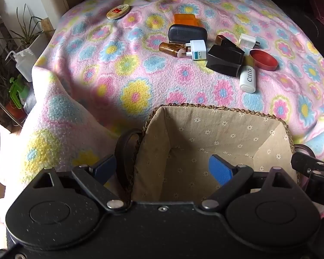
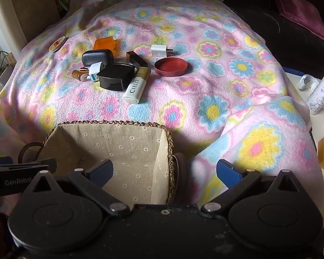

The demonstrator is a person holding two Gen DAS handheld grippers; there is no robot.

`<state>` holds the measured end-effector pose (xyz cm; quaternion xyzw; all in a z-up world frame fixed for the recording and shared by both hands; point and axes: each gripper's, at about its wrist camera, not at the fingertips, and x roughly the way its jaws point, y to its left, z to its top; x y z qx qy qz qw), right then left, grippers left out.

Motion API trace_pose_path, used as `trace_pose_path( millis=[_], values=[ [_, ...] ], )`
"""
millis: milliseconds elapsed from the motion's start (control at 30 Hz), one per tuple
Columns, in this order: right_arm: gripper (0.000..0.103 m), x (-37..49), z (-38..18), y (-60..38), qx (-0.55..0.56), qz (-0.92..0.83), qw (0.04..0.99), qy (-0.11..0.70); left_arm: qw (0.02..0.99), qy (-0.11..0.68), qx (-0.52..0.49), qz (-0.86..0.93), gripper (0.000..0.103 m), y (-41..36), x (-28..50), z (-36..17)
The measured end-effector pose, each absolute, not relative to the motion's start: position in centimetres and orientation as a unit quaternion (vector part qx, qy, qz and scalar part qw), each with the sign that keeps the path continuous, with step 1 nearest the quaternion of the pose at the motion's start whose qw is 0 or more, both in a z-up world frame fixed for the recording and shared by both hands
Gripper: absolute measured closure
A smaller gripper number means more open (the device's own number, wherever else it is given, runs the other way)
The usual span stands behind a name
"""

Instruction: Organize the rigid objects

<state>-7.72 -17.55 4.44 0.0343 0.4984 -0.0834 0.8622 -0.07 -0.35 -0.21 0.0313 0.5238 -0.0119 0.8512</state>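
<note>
A fabric-lined woven basket (image 1: pixel 218 109) (image 2: pixel 110 122) sits empty at the near edge of the flowered blanket. Beyond it lies a cluster: a white CIELO tube (image 1: pixel 247 78) (image 2: pixel 136 85), a black box (image 1: pixel 225 60) (image 2: pixel 114 78), a red round lid (image 1: pixel 264 60) (image 2: pixel 171 66), a white plug adapter (image 1: pixel 197 49), an amber bottle (image 1: pixel 170 48) (image 2: pixel 78 74), a dark case (image 1: pixel 186 33) (image 2: pixel 97 57), an orange box (image 1: pixel 184 19) (image 2: pixel 104 42), a white charger (image 1: pixel 247 40) (image 2: pixel 159 50) and a round tin (image 1: pixel 118 11) (image 2: pixel 57 44). My left gripper (image 1: pixel 165 169) is open over the basket's left wall. My right gripper (image 2: pixel 165 172) is open over its right wall.
Potted plants (image 1: pixel 23 34) and a squeeze bottle (image 1: pixel 24 64) stand left of the bed. A side table on the right holds a patterned water bottle (image 2: pixel 320 90). A dark sofa with maroon cushions (image 2: pixel 300 8) lies behind the blanket.
</note>
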Motion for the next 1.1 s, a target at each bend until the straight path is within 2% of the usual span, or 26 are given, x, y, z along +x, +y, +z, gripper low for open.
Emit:
trace_pose_path(
  millis=[1100],
  values=[
    [0.001, -7.5, 4.29, -17.36, 0.035, -0.078, 0.86, 0.503, 0.845, 0.534, 0.037, -0.015, 0.015, -0.23, -0.1, -0.28]
  ],
)
